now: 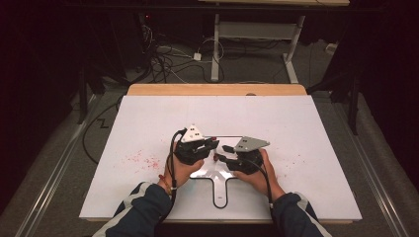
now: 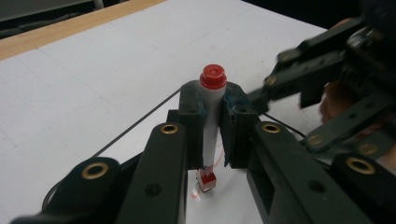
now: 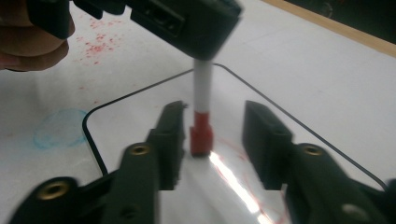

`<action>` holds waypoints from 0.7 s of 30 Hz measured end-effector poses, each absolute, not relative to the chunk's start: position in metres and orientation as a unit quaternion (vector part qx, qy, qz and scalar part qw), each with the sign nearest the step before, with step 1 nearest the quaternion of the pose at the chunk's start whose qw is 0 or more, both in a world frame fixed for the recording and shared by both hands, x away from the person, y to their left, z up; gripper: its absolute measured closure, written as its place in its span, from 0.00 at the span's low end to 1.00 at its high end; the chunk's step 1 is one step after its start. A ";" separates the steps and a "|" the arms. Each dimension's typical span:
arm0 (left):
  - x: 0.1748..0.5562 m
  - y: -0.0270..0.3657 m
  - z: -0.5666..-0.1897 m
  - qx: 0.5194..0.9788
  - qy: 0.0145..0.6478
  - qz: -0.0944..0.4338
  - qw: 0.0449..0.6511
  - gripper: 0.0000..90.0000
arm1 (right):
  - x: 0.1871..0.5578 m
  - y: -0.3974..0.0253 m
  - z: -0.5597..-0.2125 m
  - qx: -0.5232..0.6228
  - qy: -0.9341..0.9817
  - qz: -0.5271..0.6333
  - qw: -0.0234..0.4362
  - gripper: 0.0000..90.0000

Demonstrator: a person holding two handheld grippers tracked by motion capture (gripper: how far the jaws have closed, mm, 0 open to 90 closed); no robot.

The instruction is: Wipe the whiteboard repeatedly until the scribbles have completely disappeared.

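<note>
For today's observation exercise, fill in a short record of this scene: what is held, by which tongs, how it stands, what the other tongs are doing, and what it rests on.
Held item: white marker with red end up and red cap down
Holder: left tongs, shut on the barrel
Pose: about upright, cap near or on the board
Other tongs: right tongs, open, jaws either side of the cap
Surface: glossy whiteboard with black edge, on the white table
Marks: red specks on the table

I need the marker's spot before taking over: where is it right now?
The marker stands upright, clamped in the left gripper, red end down on the whiteboard, between the open right gripper's jaws.
</note>
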State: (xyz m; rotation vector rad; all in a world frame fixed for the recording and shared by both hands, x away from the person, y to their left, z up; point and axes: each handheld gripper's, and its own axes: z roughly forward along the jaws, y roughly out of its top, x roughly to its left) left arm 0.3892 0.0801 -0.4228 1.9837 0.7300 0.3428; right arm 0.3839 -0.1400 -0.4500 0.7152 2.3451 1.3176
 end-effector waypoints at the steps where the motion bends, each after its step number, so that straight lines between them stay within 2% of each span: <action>1: 0.390 0.080 -0.423 0.816 0.295 0.146 0.476 0.87 | 0.383 -0.146 -0.448 0.258 0.827 0.465 0.182 0.58; 4: 0.389 0.080 -0.421 0.823 0.286 0.159 0.464 0.87 | 0.376 -0.168 -0.443 0.282 0.825 0.453 0.189 0.51; 8: 0.388 0.082 -0.421 0.827 0.278 0.161 0.461 0.87 | 0.363 -0.211 -0.437 0.323 0.812 0.441 0.205 0.49; 15: 0.385 0.074 -0.430 0.808 0.275 0.149 0.499 0.87 | 0.347 -0.240 -0.434 0.351 0.795 0.447 0.210 0.49; 21: 0.385 0.064 -0.434 0.803 0.263 0.163 0.510 0.87 | 0.341 -0.241 -0.435 0.345 0.795 0.454 0.208 0.49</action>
